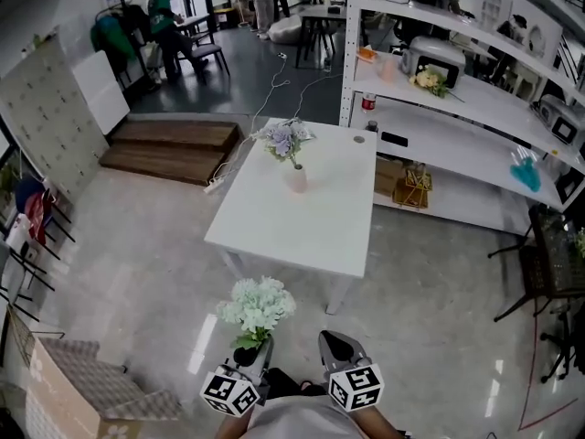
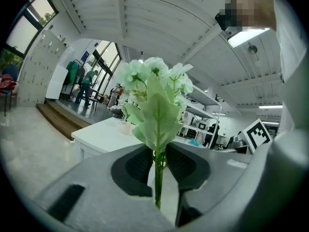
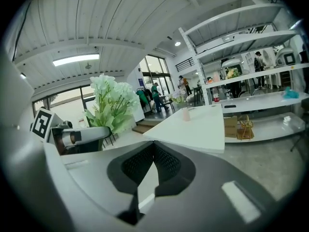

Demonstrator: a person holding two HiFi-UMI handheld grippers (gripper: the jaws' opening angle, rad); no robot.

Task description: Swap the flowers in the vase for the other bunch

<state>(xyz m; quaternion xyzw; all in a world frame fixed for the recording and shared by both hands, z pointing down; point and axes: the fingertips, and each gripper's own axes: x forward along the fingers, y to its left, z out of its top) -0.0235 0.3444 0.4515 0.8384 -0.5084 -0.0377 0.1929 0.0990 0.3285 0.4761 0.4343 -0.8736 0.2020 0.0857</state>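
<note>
Short of the worktop point(image 1: 311, 231), the left gripper point(image 1: 251, 357) jaws clamp the white bunch point(image 1: 258, 307) by its stems. The right gripper point(image 1: 335, 344) jaws are closed, empty. The vase point(image 1: 297, 180) of purple flowers point(image 1: 284, 139) stands on the worktop.

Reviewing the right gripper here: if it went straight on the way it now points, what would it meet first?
Most likely the near edge of the white table. The right gripper aims roughly at it, and nothing shows in between. Depth is hard to judge, so it might pass just below the tabletop instead.
</note>
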